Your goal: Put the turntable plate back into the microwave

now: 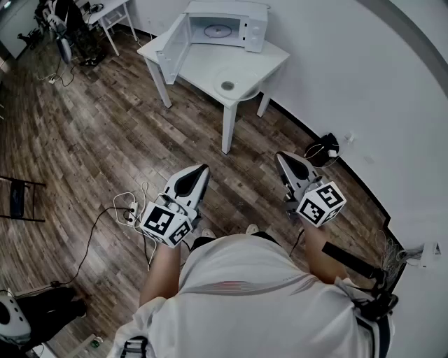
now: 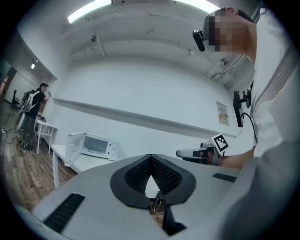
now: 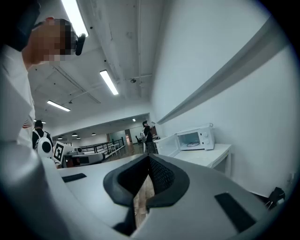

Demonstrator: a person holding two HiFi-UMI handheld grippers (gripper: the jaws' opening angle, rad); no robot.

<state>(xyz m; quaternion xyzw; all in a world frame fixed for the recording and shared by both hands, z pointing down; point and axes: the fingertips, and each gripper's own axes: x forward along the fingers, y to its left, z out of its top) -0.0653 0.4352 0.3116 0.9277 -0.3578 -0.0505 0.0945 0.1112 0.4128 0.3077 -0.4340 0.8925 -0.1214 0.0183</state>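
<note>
The white microwave (image 1: pixel 222 26) stands at the back of a small white table (image 1: pixel 187 64), its door (image 1: pixel 175 49) swung open to the left. A clear glass turntable plate (image 1: pixel 238 80) lies on the table in front of it. Both grippers are held level over the wooden floor, well short of the table. My left gripper (image 1: pixel 204 168) is shut with nothing in it, and my right gripper (image 1: pixel 280 155) is also shut and empty. The microwave (image 2: pixel 91 146) shows far off in the left gripper view, and the microwave (image 3: pixel 190 139) likewise in the right gripper view.
A white wall runs along the right. A black bag with cables (image 1: pixel 323 149) lies at its foot. A power strip and cords (image 1: pixel 127 208) lie on the floor to the left, beside a dark chair (image 1: pixel 17 197). A second white table (image 1: pixel 112 14) stands at the far left.
</note>
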